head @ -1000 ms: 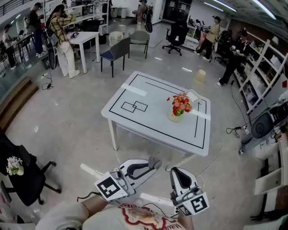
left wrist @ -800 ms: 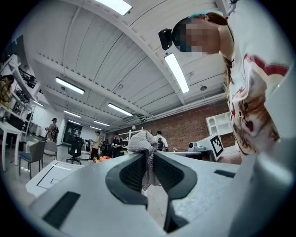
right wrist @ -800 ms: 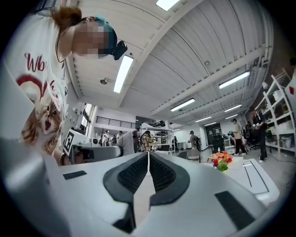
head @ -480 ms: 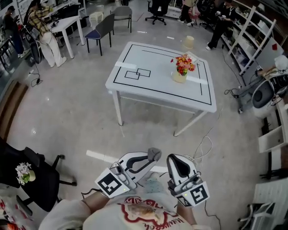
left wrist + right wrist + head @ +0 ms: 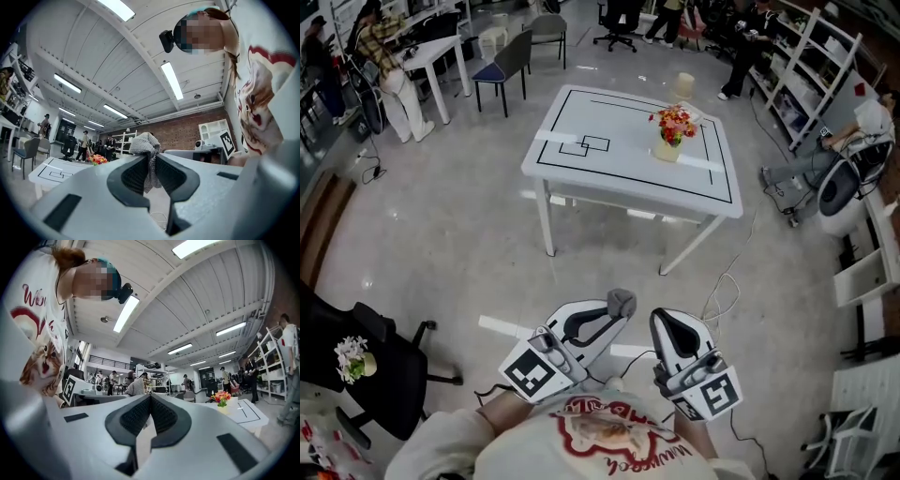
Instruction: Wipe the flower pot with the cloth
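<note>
The flower pot (image 5: 667, 150), pale with red and orange flowers, stands on the white table (image 5: 609, 173) far ahead. It shows small in the left gripper view (image 5: 96, 160) and the right gripper view (image 5: 221, 399). Both grippers are held close to my chest, over the floor and well short of the table. My left gripper (image 5: 619, 314) is shut on a grey cloth (image 5: 622, 302), which bunches out above its tips (image 5: 145, 145). My right gripper (image 5: 667, 323) has just closed the last bit and is shut with nothing between its pads; the cloth (image 5: 135, 387) shows beside it.
Black tape lines mark the table top. A cable (image 5: 724, 291) trails on the floor by the table's right legs. A black office chair (image 5: 366, 361) stands at the left and shelves (image 5: 862, 272) line the right. Chairs, desks and several people are at the back.
The table with the flower pot has slid up the head view, and more floor now shows between it and my grippers. The cloth stays in the left gripper.
</note>
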`<act>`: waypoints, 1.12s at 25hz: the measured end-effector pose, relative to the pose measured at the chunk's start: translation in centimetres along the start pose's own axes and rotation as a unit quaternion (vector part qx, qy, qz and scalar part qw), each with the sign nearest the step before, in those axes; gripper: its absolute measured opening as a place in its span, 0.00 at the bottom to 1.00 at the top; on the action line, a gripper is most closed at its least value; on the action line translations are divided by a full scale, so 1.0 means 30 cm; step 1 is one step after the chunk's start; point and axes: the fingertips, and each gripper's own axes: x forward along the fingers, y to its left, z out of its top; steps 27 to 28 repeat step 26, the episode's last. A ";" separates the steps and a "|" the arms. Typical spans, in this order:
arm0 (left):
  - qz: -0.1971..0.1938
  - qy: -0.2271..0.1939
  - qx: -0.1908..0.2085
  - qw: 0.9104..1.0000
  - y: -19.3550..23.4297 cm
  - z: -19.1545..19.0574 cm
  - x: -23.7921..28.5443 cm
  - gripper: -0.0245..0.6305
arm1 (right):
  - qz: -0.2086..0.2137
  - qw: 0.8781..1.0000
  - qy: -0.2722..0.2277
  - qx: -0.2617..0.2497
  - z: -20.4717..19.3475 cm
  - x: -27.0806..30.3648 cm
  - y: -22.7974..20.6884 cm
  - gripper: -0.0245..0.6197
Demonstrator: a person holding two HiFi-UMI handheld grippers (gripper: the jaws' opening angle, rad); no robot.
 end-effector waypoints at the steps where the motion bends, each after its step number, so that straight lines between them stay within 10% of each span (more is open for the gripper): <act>1: -0.003 0.002 0.005 1.000 -0.010 -0.002 0.001 0.10 | -0.002 1.000 0.003 -0.007 -0.002 -0.005 0.000 0.04; 28: -0.015 0.011 0.022 1.000 -0.057 -0.020 0.003 0.10 | 0.016 1.000 -0.007 -0.004 0.003 -0.023 0.056 0.04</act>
